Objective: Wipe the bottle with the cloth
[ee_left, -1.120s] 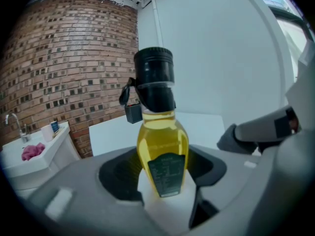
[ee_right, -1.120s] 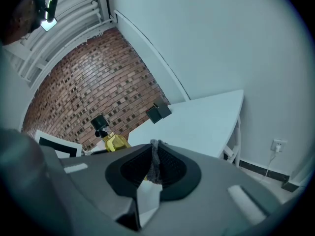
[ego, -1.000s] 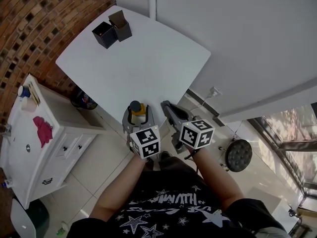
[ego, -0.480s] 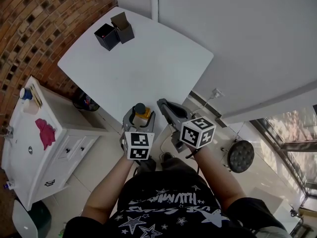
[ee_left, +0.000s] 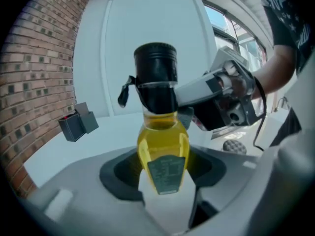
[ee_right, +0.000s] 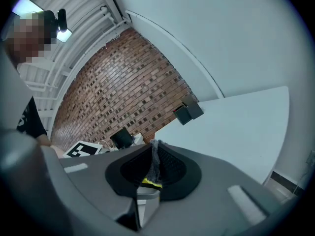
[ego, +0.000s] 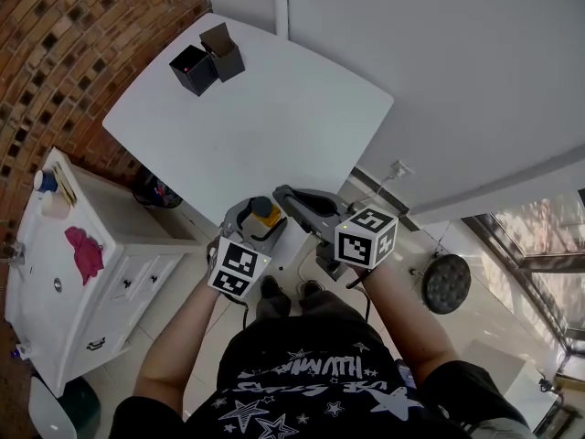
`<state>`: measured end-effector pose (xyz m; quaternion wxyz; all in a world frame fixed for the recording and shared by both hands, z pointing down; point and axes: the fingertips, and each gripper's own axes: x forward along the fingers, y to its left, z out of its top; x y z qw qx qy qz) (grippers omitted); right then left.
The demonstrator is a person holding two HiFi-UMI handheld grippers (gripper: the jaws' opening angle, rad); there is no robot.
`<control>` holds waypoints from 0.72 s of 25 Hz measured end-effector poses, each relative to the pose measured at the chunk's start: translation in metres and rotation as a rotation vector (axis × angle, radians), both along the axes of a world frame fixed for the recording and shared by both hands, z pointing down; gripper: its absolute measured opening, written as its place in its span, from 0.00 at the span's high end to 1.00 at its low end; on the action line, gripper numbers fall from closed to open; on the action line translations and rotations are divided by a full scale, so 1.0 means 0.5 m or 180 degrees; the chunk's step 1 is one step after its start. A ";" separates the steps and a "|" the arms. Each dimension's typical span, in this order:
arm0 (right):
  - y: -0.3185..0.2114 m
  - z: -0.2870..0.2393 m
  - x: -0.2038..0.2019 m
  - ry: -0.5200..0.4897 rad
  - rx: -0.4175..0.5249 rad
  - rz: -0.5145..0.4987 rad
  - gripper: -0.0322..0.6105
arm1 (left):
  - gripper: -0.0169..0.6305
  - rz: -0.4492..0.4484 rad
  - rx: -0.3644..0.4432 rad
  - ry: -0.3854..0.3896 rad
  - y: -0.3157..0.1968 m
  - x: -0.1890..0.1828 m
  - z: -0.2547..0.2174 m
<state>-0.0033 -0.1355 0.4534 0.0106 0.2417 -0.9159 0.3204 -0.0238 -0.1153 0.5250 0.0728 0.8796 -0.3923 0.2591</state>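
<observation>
Left claw [ee_left: 162, 180] clamps bottle [ee_left: 162, 139], right claw [ee_right: 149, 175] pinches cloth [ee_right: 155, 160], near white table [ego: 274, 108], brick wall [ego: 64, 53].

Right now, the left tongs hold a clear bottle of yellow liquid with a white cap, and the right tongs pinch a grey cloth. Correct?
No: the left gripper view shows a black cap, not white. The left tongs hold that clear bottle; the right tongs pinch the grey cloth.

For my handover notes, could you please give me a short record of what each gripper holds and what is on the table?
left gripper: jaws shut on the bottle, yellow liquid, black cap
right gripper: jaws shut on the cloth, grey
table: two black boxes at the far corner
</observation>
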 end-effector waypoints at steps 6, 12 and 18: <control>0.008 -0.013 -0.028 -0.0061 -0.0041 -0.0188 0.89 | 0.58 0.0660 0.0015 0.0108 0.017 0.006 -0.002; 0.008 -0.012 -0.019 -0.0168 -0.0184 0.0009 0.89 | 0.59 0.0965 -0.0078 0.0242 0.018 0.010 -0.002; 0.009 -0.014 -0.012 -0.0208 -0.0232 0.0191 0.89 | 0.59 0.0917 -0.0115 0.0380 0.018 0.008 -0.003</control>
